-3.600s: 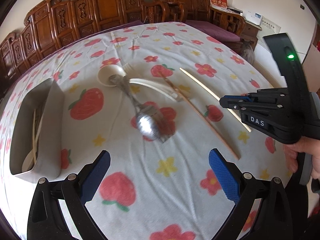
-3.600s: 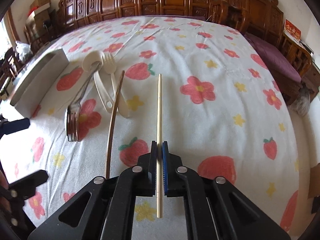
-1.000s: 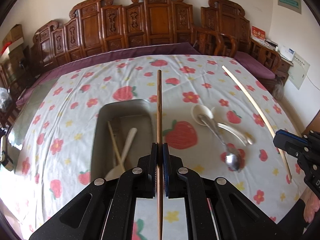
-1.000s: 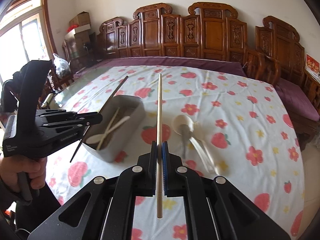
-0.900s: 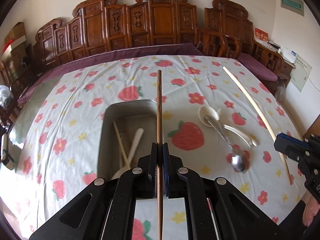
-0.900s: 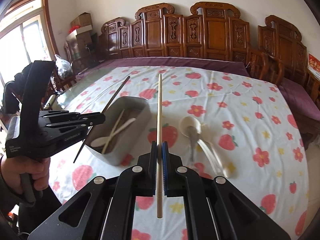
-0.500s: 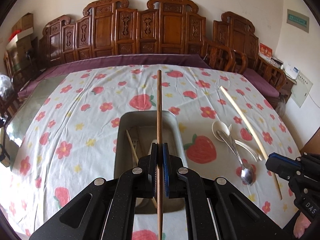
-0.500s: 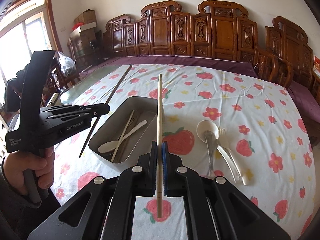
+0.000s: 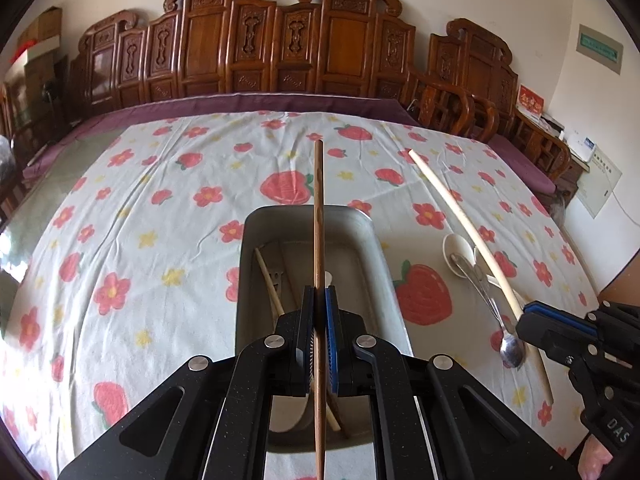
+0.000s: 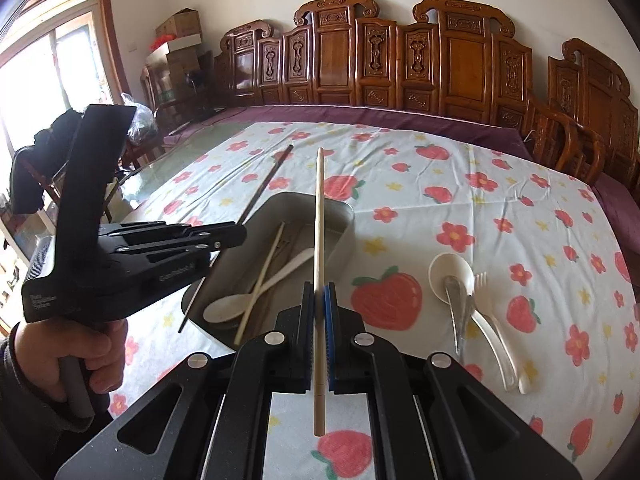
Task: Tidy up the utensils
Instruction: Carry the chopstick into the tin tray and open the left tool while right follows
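Observation:
My left gripper (image 9: 319,300) is shut on a dark brown chopstick (image 9: 318,216) and holds it above the grey metal tray (image 9: 372,240). The tray holds a pale chopstick (image 10: 264,272) and a white spoon (image 10: 256,292). My right gripper (image 10: 319,300) is shut on a pale chopstick (image 10: 319,216) and hangs over the tray's right side (image 10: 348,216). It shows at the right in the left wrist view (image 9: 532,314). The left gripper (image 10: 236,236) shows at the left in the right wrist view.
On the strawberry-print cloth right of the tray lie a white spoon (image 10: 450,274), a metal spoon (image 9: 512,350) and a white plastic fork (image 10: 486,308). Carved wooden chairs (image 9: 280,48) line the far table edge. A glass-topped strip (image 10: 160,172) lies left.
Both grippers lifted the chopsticks off the cloth and carried them left to the tray. In the last second the left gripper came over the tray's middle and the right gripper drew closer beside it.

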`<state>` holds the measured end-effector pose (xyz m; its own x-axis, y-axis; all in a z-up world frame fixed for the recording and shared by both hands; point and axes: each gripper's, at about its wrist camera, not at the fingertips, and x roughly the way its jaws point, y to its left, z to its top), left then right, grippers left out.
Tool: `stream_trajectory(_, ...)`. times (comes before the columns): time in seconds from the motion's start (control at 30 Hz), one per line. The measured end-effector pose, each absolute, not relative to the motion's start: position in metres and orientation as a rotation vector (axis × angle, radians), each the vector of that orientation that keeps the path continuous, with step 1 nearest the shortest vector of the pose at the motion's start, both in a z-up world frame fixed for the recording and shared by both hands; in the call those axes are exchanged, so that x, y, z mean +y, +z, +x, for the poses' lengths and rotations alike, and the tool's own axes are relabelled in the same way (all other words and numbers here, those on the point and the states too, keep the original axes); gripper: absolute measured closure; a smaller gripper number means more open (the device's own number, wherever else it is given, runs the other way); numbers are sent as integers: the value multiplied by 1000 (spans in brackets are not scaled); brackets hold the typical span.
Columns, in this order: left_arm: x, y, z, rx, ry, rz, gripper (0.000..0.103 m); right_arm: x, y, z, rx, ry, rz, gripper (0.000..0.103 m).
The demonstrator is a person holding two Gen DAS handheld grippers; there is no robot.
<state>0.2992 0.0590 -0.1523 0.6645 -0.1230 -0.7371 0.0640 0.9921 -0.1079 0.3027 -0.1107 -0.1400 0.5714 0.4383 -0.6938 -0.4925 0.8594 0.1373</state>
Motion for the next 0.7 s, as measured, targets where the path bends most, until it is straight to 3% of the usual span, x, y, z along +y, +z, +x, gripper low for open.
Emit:
stream_trajectory(0.4, 70, -156, 314, 854, -118, -101, 98, -97, -143, 312, 811, 526, -73, 97)
stream_trajectory(0.6, 82, -153, 314, 845, -107, -121, 83, -88, -142, 316, 818, 526, -58, 97)
stream_trajectory(0.7, 89, -146, 310, 826, -98, -111, 82, -82, -144, 319, 827, 528, -37, 97)
